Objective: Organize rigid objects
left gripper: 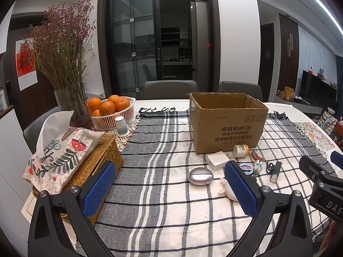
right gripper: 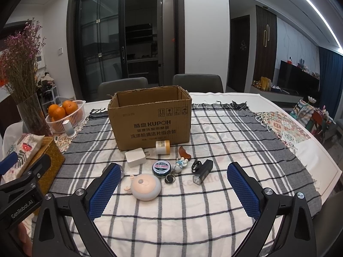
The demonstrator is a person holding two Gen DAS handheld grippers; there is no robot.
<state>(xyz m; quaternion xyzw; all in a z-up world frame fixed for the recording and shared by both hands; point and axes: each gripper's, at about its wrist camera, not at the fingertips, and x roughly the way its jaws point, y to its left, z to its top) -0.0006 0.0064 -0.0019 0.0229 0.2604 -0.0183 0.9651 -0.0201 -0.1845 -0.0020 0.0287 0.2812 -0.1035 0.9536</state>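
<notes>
An open cardboard box (right gripper: 150,122) stands on the checked cloth; it also shows in the left wrist view (left gripper: 227,122). In front of it lie a white charger (right gripper: 135,157), a small cream jar (right gripper: 162,147), a brown comb (right gripper: 184,153), a round tin (right gripper: 160,167), a small figurine (right gripper: 179,164), a black flashlight (right gripper: 202,171), a pink round toy (right gripper: 145,186) and a silver oval case (left gripper: 200,176). My left gripper (left gripper: 170,184) is open and empty above the cloth, left of the items. My right gripper (right gripper: 174,184) is open and empty, near the toy.
A tissue pack on a wicker box (left gripper: 94,167) sits at the left. Behind it are a vase of dried flowers (left gripper: 70,105), a basket of oranges (left gripper: 111,115) and a small white cup (left gripper: 121,126). Two chairs (right gripper: 197,83) stand behind the table.
</notes>
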